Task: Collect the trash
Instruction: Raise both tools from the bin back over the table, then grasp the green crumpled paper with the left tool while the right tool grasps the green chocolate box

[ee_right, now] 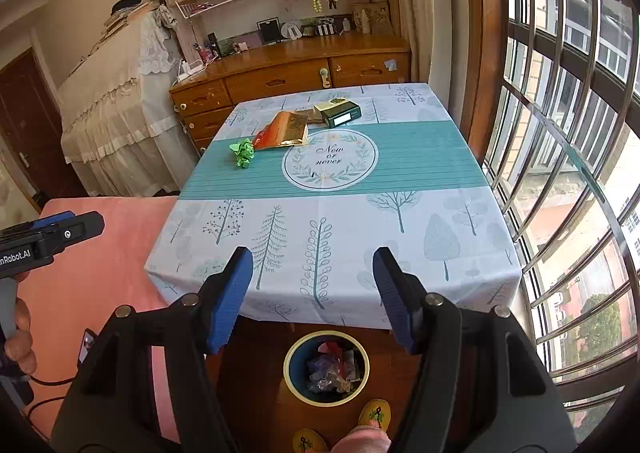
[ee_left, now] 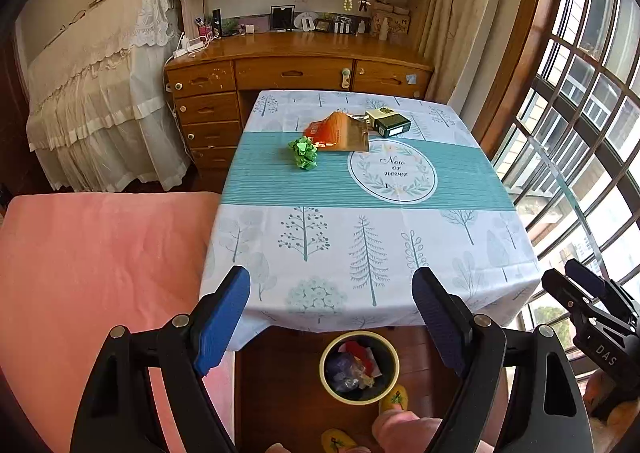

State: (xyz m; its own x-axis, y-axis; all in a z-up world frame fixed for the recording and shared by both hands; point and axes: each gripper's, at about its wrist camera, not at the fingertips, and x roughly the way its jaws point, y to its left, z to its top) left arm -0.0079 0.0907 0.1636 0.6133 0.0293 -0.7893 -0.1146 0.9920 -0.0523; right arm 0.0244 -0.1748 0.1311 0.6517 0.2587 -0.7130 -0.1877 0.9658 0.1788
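Three pieces of trash lie on the far half of the table [ee_left: 472,253]: a crumpled green paper ball [ee_left: 304,152] [ee_right: 242,152], an orange and gold foil bag [ee_left: 338,132] [ee_right: 282,130], and a dark green box [ee_left: 390,122] [ee_right: 338,113]. On the floor under the table's near edge stands a round bin [ee_left: 359,367] [ee_right: 326,367] with wrappers inside. My left gripper [ee_left: 334,295] hangs open and empty above the near edge. Just as far from the trash, my right gripper [ee_right: 314,271] is open with nothing between its fingers.
A pink bed cover [ee_left: 100,273] lies left of the table. Behind the table stands a wooden desk [ee_left: 296,69] under bookshelves. Barred windows [ee_right: 560,133] run along the right. A person's knee and yellow slippers [ee_right: 374,415] are beside the bin.
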